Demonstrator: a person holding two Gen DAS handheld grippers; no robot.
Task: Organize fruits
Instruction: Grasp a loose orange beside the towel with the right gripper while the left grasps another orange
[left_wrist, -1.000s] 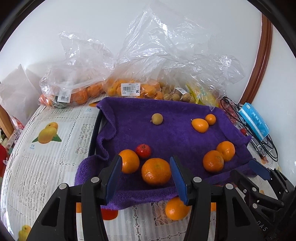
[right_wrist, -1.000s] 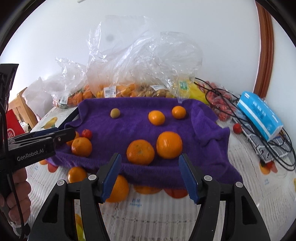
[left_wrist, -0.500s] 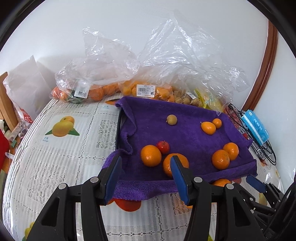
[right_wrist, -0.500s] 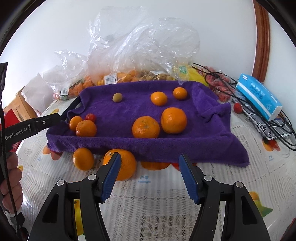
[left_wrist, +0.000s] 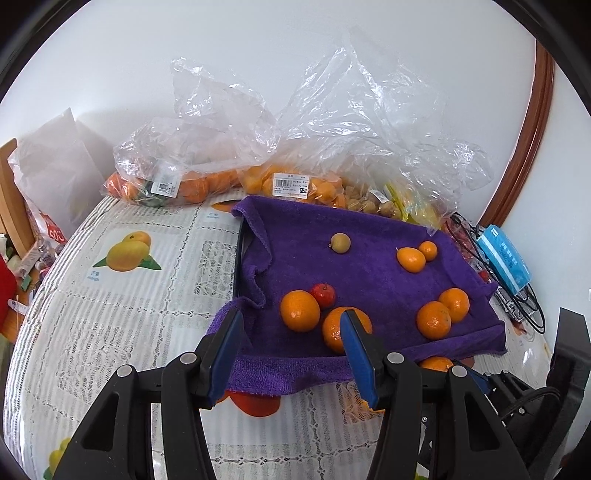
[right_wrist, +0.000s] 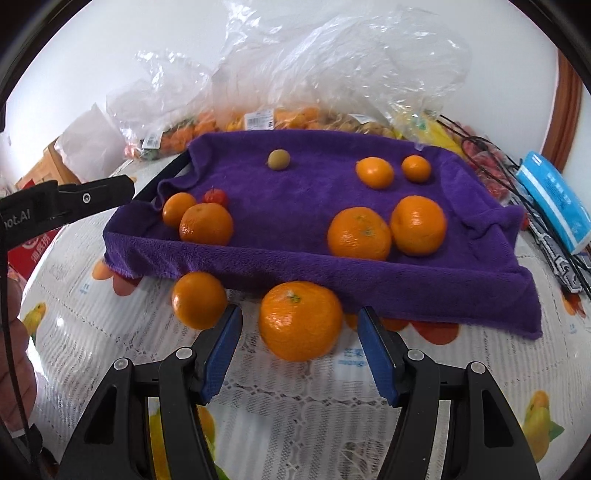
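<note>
A purple towel (right_wrist: 406, 280) covers a tray and carries several oranges, a small red fruit (left_wrist: 323, 294) and a small yellow-green fruit (right_wrist: 279, 159). On the tablecloth in front of the towel lie a big orange (right_wrist: 301, 321) and a smaller orange (right_wrist: 199, 299). My right gripper (right_wrist: 299, 314) is open, low over the cloth. The big orange sits just ahead of its blue fingertips, untouched. My left gripper (left_wrist: 291, 317) is open and empty above the towel's front left corner. Its right finger hides part of one orange (left_wrist: 332, 328), and another orange (left_wrist: 300, 310) shows between its tips.
Clear plastic bags of fruit (left_wrist: 288, 184) line the wall behind the towel. A blue tissue pack (right_wrist: 554, 199) and black cables (left_wrist: 517, 306) lie to the right. The tray's black rim (left_wrist: 238, 254) shows at the towel's left. A person's hand (right_wrist: 14, 354) holds the left gripper.
The left gripper has drawn back and to the left, off the orange that was between its fingers. The right gripper has sunk toward the tablecloth, closing in on the big orange.
</note>
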